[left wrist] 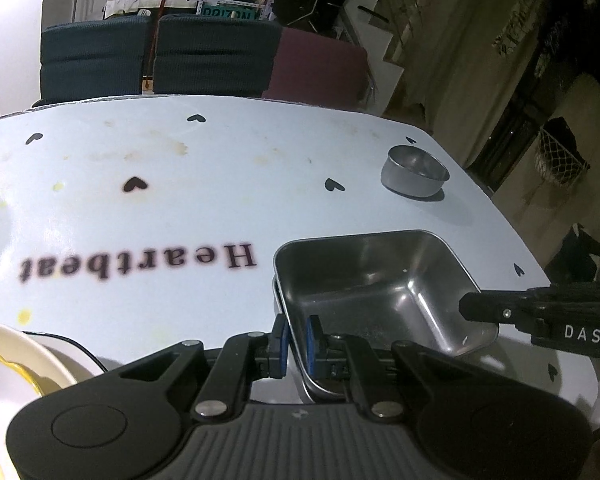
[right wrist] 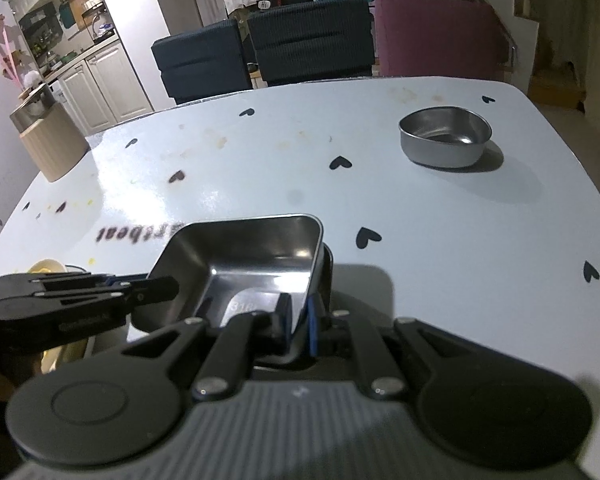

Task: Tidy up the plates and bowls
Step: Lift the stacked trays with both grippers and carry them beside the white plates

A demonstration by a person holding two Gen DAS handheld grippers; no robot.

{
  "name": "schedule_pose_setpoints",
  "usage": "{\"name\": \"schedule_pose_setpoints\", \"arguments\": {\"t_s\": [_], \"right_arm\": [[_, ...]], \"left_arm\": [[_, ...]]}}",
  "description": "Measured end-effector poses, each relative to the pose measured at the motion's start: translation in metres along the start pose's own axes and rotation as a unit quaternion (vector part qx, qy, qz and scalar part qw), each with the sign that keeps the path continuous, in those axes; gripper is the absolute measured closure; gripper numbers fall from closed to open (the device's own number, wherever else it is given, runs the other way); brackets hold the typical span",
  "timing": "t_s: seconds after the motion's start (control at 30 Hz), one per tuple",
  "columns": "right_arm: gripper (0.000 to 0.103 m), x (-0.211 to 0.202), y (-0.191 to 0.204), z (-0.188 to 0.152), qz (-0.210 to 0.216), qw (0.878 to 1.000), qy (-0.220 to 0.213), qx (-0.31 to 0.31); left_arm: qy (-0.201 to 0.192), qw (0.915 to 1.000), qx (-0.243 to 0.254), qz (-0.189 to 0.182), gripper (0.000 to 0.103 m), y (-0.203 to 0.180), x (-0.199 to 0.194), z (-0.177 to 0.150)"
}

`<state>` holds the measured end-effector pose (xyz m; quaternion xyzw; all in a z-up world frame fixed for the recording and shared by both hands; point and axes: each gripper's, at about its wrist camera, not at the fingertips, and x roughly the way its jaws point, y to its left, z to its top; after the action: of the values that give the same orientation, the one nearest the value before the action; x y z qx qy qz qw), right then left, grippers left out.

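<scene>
A square steel bowl (left wrist: 380,292) sits near the front edge of the white, heart-printed bench (left wrist: 180,208), nested in a second steel container (left wrist: 320,384) of which only a strip of rim shows beneath it. The bowl holds nothing but reflections; a stamped mark on its floor is too blurred to read from the right wrist view. Farther back, toward the far right corner, a round steel bowl (right wrist: 446,142) stands apart and also looks empty.

At the left front corner, a cream plate with a yellow rim (left wrist: 16,364) is cut off by the frame edge, stacked on a dark-rimmed plate (left wrist: 70,346) barely visible under it.

The left gripper (left wrist: 296,346) has its blue-padded fingers (left wrist: 281,346) clamped on the square bowl's near left wall, one pad inside and one outside. The right gripper (right wrist: 298,330) pinches the bowl's right wall the same way, its fingers (right wrist: 311,330) drawn close around the thin steel. Each gripper's black body intrudes into the other's view beside the bowl.
</scene>
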<state>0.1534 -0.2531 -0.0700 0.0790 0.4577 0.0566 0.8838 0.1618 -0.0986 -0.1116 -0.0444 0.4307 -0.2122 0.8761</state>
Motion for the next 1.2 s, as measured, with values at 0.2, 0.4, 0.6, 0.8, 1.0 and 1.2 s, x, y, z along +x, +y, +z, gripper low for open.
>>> {"name": "schedule_pose_setpoints", "arguments": {"t_s": [0.2,0.4,0.6,0.8,1.0,1.2], "right_arm": [[0.094,0.005,0.007,0.000,-0.017,0.999,-0.001,-0.028],[0.095,0.010,0.007,0.000,-0.024,0.999,0.004,-0.035],[0.096,0.018,0.006,-0.001,-0.035,0.998,0.014,-0.043],[0.097,0.022,0.009,-0.002,-0.043,0.997,0.018,-0.058],[0.097,0.025,0.010,-0.002,-0.046,0.997,0.023,-0.063],[0.097,0.029,0.009,-0.003,-0.048,0.996,0.033,-0.062]], "left_arm": [[0.002,1.0000,0.006,0.005,0.094,-0.001,0.000,-0.001],[0.002,1.0000,0.006,0.006,0.094,-0.001,0.000,-0.002],[0.004,0.9999,0.008,0.011,0.094,-0.002,0.001,-0.001],[0.015,0.9997,0.007,0.016,0.094,0.001,0.005,-0.003],[0.020,0.9996,0.009,0.017,0.092,0.002,0.009,-0.004],[0.020,0.9996,0.010,0.016,0.090,0.003,0.009,-0.004]]}}
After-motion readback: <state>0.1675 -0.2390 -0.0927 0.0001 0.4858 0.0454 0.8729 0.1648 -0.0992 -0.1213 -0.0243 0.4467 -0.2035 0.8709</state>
